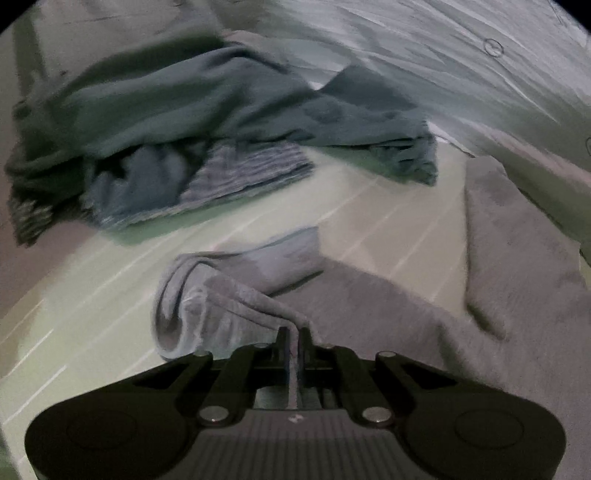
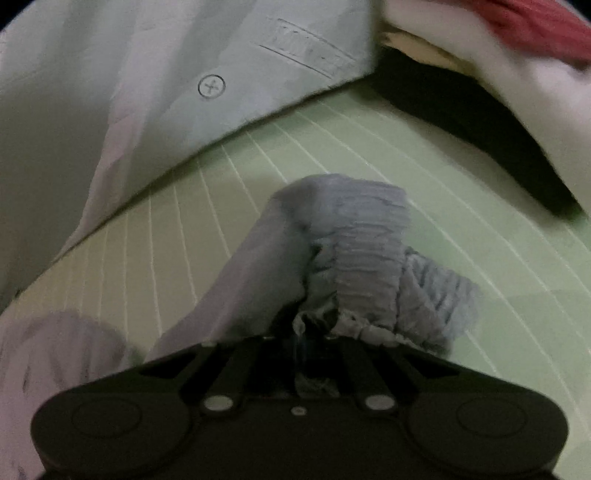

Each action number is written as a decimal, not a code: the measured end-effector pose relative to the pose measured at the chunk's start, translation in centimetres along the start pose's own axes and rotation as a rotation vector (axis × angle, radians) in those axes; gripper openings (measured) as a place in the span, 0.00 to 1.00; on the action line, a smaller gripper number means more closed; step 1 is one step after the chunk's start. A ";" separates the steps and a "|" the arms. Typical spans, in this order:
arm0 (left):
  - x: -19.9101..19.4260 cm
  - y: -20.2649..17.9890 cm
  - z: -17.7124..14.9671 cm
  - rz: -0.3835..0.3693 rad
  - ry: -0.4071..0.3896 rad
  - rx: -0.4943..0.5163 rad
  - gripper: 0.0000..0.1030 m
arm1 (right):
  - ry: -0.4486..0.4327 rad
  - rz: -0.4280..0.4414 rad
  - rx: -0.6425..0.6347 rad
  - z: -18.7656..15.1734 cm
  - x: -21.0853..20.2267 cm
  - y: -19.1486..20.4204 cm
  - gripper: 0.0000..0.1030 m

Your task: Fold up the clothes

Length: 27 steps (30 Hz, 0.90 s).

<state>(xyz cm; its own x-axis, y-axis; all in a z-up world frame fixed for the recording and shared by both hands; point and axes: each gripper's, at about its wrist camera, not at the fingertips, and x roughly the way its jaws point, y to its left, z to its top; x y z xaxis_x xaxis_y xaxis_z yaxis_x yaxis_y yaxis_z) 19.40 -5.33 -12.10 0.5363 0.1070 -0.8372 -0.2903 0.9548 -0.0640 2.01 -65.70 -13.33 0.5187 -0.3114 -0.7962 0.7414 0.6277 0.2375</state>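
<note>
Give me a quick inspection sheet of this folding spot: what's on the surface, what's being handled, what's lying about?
Surface: pale green mat with thin white grid lines, partly covered by clothes.
Job's things: grey knitted garment, bunched, with its ribbed cuff lifted.
Clutter: dark teal crumpled cloth over a blue-grey striped cloth; pale white shirt with a round button; red-and-white fabric at the far corner.
Grippers: left tool shut on a grey fold; right tool shut on the garment's frayed edge.
Cables: nothing seen.
Surroundings: nothing seen beyond fabric; both views blurred.
</note>
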 end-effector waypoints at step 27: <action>-16.7 8.0 -0.3 -0.030 -0.332 0.003 0.03 | -0.294 -0.048 0.071 -6.0 -20.3 -15.5 0.04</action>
<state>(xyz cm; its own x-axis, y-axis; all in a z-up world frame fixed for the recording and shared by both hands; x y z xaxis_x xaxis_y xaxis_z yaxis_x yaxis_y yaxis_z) 7.91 0.49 1.23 0.7734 0.1629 -0.6126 -0.2684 0.9596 -0.0838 -22.59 -64.85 -4.18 0.5755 -0.5393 -0.6147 0.7907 0.5588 0.2501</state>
